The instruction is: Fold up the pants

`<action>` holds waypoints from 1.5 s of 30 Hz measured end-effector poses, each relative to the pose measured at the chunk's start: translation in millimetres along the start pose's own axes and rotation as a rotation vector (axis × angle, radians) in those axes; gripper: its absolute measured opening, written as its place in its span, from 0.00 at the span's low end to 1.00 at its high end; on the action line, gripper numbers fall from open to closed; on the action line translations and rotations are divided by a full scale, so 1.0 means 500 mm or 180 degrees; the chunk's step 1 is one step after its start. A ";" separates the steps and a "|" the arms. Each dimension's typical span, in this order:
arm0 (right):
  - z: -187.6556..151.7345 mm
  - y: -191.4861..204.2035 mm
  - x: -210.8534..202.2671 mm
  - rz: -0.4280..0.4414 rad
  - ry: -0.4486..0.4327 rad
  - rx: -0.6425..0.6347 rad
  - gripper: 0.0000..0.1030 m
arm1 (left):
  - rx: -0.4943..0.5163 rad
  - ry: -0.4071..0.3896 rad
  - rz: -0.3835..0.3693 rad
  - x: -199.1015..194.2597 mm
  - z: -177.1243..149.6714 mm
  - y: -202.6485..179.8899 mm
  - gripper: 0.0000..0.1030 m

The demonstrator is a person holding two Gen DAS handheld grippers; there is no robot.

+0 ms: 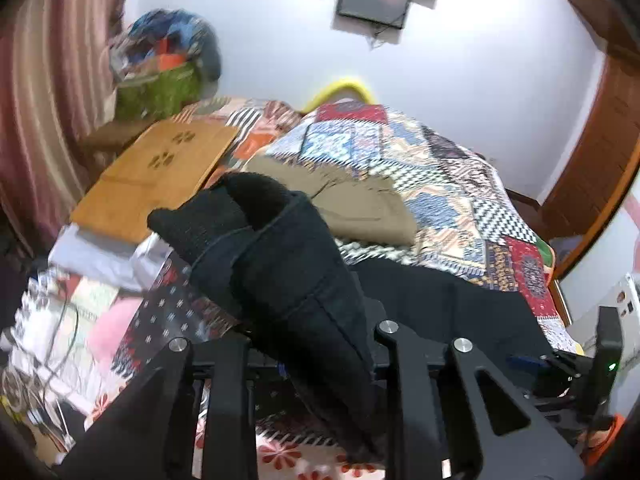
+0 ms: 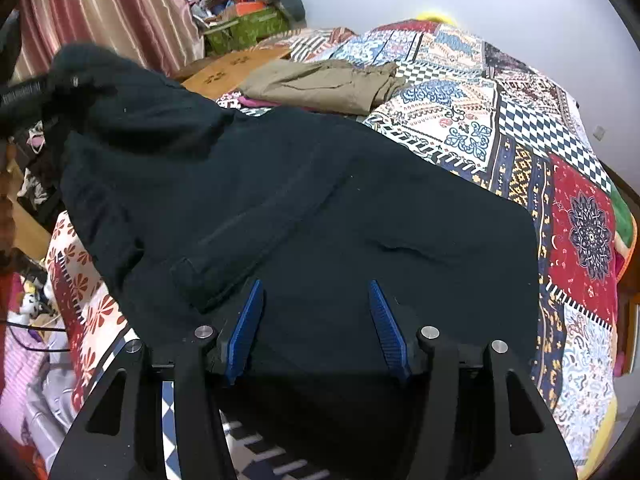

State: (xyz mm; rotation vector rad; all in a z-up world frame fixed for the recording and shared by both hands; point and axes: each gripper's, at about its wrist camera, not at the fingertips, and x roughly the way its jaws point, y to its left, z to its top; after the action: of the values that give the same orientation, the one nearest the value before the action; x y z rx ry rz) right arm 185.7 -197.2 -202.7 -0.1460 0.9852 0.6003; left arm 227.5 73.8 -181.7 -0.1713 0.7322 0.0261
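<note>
Black pants — spread on the patchwork quilt, one end lifted off it. Left gripper: clenched on that raised fabric. Right gripper: blue pads parted over the flat cloth, gripping nothing. Khaki garment — folded behind.

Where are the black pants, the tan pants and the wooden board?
black pants (image 2: pixel 360 208): right wrist view, flat middle of the cloth.
tan pants (image 2: pixel 320 84): right wrist view, middle of the folded pile.
wooden board (image 1: pixel 160 176): left wrist view, its top face.
</note>
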 end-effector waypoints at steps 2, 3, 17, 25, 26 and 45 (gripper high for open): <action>0.003 -0.004 -0.006 0.0057 -0.0004 0.0026 0.51 | 0.0112 -0.0057 -0.0044 -0.009 0.014 -0.036 0.20; 0.005 -0.009 -0.007 0.0092 -0.0008 0.0051 0.51 | 0.0173 -0.0088 -0.0068 -0.013 0.021 -0.056 0.19; -0.048 -0.126 -0.174 -0.0107 -0.0497 0.0438 0.51 | 0.0848 -0.0140 -0.0610 -0.020 0.049 -0.313 0.15; -0.114 -0.201 -0.213 -0.0277 -0.0515 0.0816 0.51 | 0.1190 0.0087 -0.0912 0.026 -0.005 -0.461 0.15; -0.120 -0.205 -0.211 -0.0277 -0.0498 0.0838 0.51 | 0.1223 0.0109 -0.0949 0.029 -0.011 -0.476 0.15; -0.181 -0.242 -0.198 -0.0247 -0.0437 0.1176 0.51 | 0.1845 0.0826 -0.0873 0.146 -0.207 -0.600 0.17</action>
State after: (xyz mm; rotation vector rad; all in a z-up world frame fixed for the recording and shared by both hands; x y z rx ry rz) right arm 143.8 -372.5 -190.3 0.1818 0.9363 0.3444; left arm 238.6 -241.6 -262.0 0.2856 0.9397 -0.4737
